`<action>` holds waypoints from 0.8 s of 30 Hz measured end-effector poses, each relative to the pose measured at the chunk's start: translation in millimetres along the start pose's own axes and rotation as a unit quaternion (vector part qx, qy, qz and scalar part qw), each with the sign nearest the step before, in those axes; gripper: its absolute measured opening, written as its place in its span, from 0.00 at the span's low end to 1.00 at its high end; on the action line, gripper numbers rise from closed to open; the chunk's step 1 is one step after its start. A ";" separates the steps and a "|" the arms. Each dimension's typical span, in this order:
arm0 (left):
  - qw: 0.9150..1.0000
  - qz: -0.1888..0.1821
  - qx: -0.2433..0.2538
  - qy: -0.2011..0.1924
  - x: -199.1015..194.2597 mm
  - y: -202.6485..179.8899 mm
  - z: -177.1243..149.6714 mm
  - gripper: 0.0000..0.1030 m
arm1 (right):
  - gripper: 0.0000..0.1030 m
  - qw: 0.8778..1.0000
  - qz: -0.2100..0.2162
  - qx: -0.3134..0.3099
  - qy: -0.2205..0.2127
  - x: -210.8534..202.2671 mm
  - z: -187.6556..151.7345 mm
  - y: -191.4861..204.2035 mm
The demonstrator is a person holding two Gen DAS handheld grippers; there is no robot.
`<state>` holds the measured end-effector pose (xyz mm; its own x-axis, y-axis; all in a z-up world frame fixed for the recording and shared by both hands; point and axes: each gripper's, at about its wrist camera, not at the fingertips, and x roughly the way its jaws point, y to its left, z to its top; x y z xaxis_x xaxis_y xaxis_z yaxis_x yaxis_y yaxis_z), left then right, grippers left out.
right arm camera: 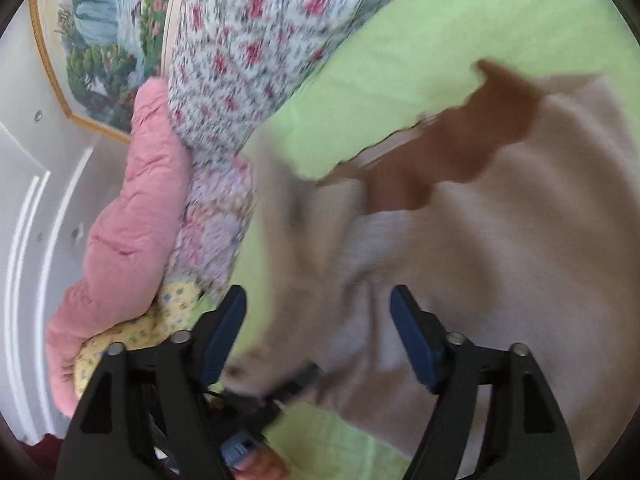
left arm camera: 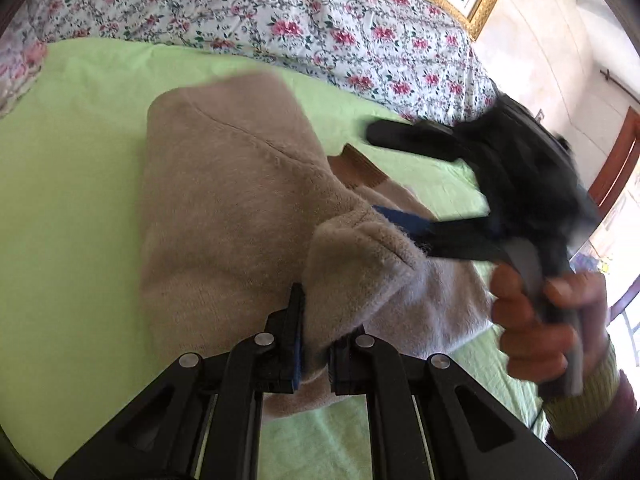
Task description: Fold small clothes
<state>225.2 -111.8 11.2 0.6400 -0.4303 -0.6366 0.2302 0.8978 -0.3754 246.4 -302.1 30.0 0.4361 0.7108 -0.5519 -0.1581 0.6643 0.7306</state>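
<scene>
Left fingers (left arm camera: pixel 316 344) pinch the beige sweater (left arm camera: pixel 224 200) (floral quilt (left arm camera: pixel 320 12) behind); right fingers (right arm camera: pixel 320 336) spread.

Left tongs (left arm camera: pixel 314 344) clamped on fabric, right tongs (right arm camera: pixel 318 336) spread wide.

Left pair pinched close together near the lens, a fold of cloth nipped between the pads. Right pair blurred at the right in the left view, gripped by a bare hand (left arm camera: pixel 548 320), fingers wrapped round the handle, striped cuff at the wrist.
</scene>
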 end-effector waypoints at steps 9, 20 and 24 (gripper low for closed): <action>1.000 -0.004 0.019 -0.004 -7.5 -3.3 -1.0 0.07 | 0.34 0.998 -0.016 -0.038 0.043 79.5 36.3 11.7; 0.993 -0.102 0.062 0.006 28.7 -84.4 14.0 0.07 | 0.17 0.983 -0.108 -0.135 -0.058 -39.4 52.3 21.1; 0.990 -0.119 0.063 0.038 60.7 -107.4 -0.9 0.07 | 0.17 0.981 -0.148 -0.099 -0.077 -65.4 46.8 -27.0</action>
<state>238.7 -234.4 12.3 0.5003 -0.6327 -0.5911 0.4613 0.7725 -0.4364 263.7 -377.3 65.1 0.6159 0.4457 -0.6496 -0.1654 0.8794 0.4465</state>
